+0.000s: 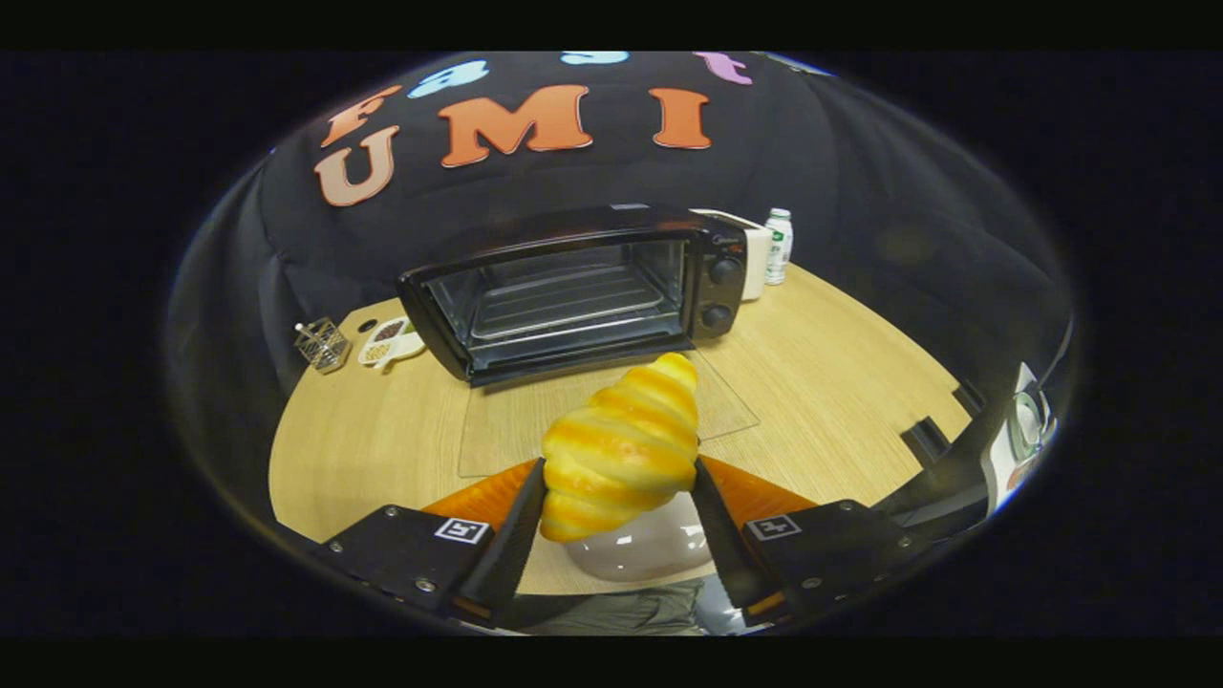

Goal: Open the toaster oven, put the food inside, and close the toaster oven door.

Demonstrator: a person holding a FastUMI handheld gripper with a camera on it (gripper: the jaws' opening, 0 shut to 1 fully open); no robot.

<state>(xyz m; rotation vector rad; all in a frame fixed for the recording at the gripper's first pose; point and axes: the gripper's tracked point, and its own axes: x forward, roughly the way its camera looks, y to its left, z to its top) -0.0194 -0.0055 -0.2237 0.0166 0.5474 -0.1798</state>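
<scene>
A golden croissant [623, 449] sits between my two fingers, and my gripper [617, 497] is shut on it, holding it lifted above a white plate [640, 552] near the table's front. Beyond the croissant stands the black toaster oven [573, 291] with its glass door [607, 411] folded down flat onto the wooden table [831, 382]. The oven's cavity is lit enough to show a wire rack [564, 306] inside. Two knobs [718, 292] sit on the oven's right panel.
Left of the oven lie a small wire basket [322, 344] and a white dish [390, 341] with snacks. Behind the oven's right side stand a white box [755, 258] and a small white bottle [779, 247]. Dark equipment [965, 468] sits at the table's right edge.
</scene>
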